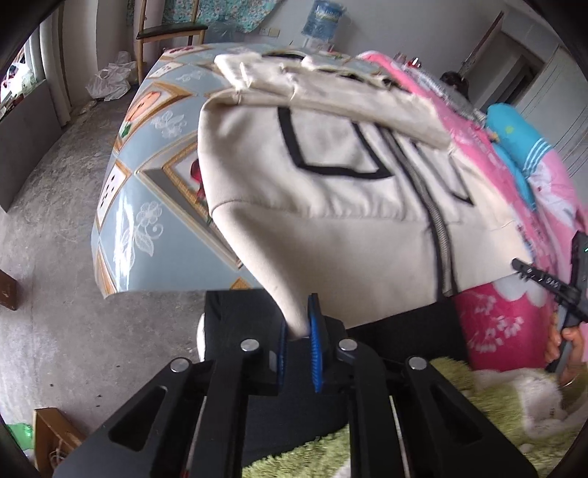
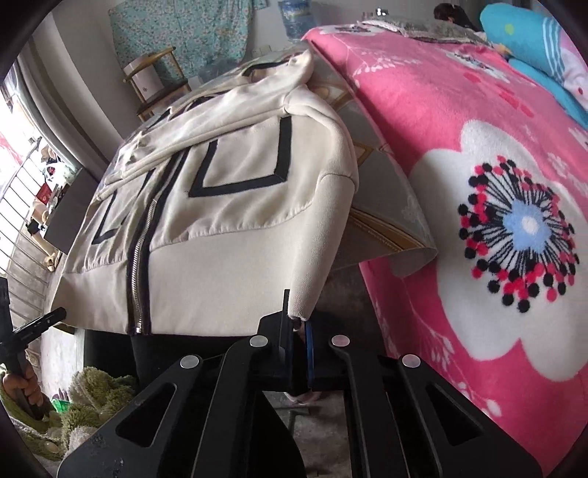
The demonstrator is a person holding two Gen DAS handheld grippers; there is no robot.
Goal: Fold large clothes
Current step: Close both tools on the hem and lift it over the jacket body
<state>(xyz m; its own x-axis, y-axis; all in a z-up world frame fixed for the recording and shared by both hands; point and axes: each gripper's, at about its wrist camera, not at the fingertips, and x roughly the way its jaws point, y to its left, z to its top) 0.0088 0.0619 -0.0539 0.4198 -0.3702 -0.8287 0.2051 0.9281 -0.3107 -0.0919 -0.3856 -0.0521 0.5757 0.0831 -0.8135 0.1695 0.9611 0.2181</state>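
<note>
A cream zip-up jacket [image 1: 330, 206] with black line trim lies front-up on a table, its sleeves folded across the chest; it also shows in the right wrist view [image 2: 220, 206]. My left gripper [image 1: 299, 331] is shut on the jacket's left hem corner, pulled off the table's near edge. My right gripper [image 2: 297, 327] is shut on the jacket's right hem corner at the near edge. The right gripper's body also shows at the right edge of the left wrist view [image 1: 558, 286].
The table has a blue patterned cloth [image 1: 147, 176]. A pink floral blanket [image 2: 477, 184] covers a bed to the right, with a blue pillow [image 2: 525, 55]. A wooden chair [image 1: 165, 36] and water bottle [image 1: 323, 18] stand behind. Grey floor lies to the left.
</note>
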